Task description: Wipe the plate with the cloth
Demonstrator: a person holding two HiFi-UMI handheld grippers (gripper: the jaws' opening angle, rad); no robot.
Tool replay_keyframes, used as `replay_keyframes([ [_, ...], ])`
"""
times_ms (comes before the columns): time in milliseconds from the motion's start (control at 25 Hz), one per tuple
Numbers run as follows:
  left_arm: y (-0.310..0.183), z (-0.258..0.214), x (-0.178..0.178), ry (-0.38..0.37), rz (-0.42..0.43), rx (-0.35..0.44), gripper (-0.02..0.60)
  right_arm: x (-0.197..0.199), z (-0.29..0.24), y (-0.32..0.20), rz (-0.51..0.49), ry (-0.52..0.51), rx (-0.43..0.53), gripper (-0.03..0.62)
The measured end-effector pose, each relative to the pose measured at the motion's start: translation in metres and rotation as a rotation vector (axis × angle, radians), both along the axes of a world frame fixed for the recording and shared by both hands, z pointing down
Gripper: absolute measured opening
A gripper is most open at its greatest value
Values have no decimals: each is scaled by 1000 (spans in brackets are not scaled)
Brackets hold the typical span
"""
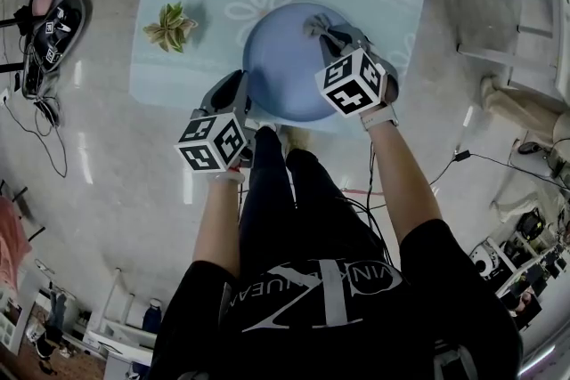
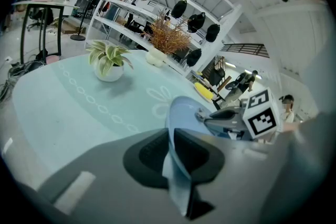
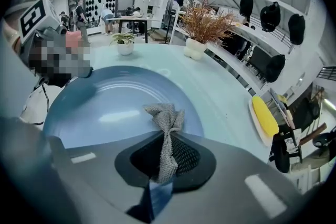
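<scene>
- White lettering on the black shirt cannot be read.
- Left gripper jaws pinch the blue plate's near-left rim.
- Right gripper clamps the grey cloth, over the plate's far-right part.

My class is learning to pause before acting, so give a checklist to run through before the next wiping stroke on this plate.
1. Left gripper shut on the plate rim: ok.
2. Right gripper shut on the cloth: ok.
3. Cloth above the plate's face: ok.
4. Cloth pressing on the plate: cannot tell.
5. Potted plant apart from the plate: ok.
</scene>
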State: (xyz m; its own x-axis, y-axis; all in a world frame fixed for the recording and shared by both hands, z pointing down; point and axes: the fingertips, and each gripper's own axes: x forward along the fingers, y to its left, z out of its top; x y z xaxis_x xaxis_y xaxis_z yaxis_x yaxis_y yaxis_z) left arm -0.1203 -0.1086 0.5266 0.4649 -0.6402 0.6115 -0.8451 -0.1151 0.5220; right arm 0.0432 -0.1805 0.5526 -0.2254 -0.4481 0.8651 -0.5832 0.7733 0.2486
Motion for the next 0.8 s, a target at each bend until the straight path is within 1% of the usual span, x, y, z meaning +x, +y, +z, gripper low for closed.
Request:
replay_keyframes([
  [280, 0, 0, 0, 1, -2, 1, 0, 17, 0, 26, 32, -5, -24, 38],
  [520, 1, -1, 1, 0, -5, 1, 0, 24, 1, 57, 44, -20, -74, 38],
  [800, 1, -1, 0, -1, -9, 1, 0, 9, 1, 91, -8, -32, -116, 38],
])
